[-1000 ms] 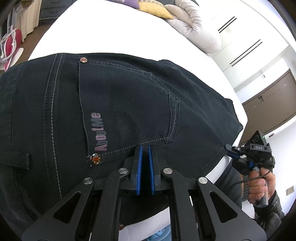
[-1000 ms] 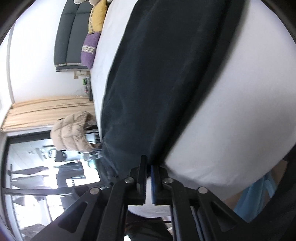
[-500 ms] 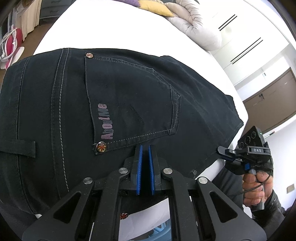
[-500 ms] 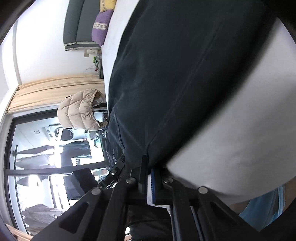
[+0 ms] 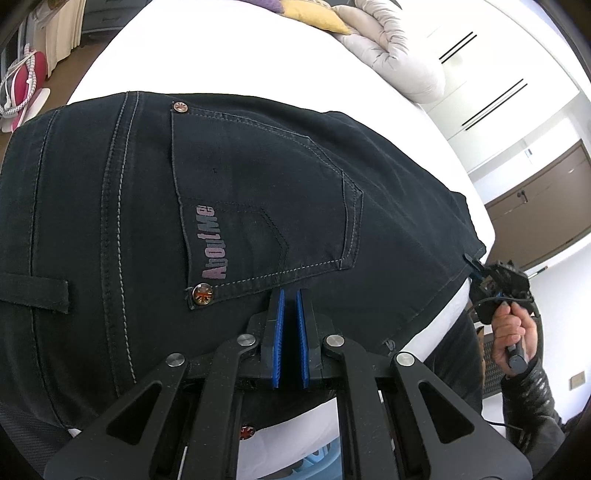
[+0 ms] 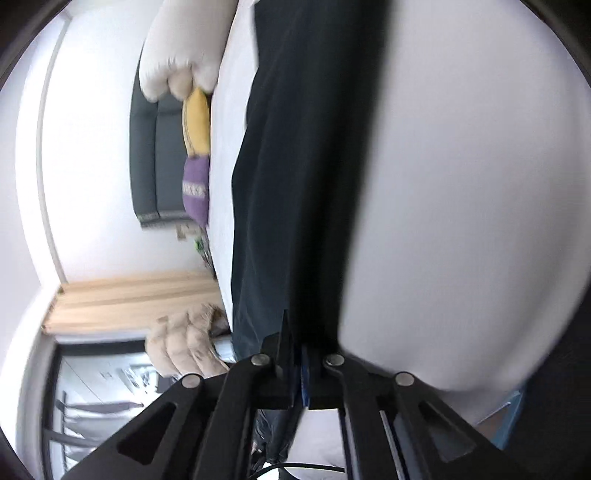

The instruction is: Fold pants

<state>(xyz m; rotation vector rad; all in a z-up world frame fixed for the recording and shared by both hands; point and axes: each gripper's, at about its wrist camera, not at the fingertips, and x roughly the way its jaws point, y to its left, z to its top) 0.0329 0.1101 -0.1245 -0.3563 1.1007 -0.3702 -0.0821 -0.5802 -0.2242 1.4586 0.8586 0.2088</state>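
Dark denim pants [image 5: 258,206] lie flat on a white bed [image 5: 236,59], back pocket with an "AboutMe" label up. My left gripper [image 5: 290,295] is shut on the waistband edge near the pocket's rivet, blue pads nearly together. My right gripper [image 6: 295,332] is shut on the pants' near edge [image 6: 295,184]; in the left wrist view it [image 5: 480,275] shows at the right, hand-held at the fabric's right corner. The right wrist view is rolled sideways and blurred.
Pillows [image 5: 391,48] and yellow and purple cushions [image 5: 314,18] sit at the bed's far end. A grey headboard [image 6: 147,166] and a beige puffer jacket [image 6: 184,347] show left. A wooden door [image 5: 535,206] stands right. A pink item [image 5: 26,81] lies on the floor.
The pants have shifted slightly toward the bed's near edge under the left gripper. The right gripper's view has swung and rolled, now looking along the pants' length; both stay shut.
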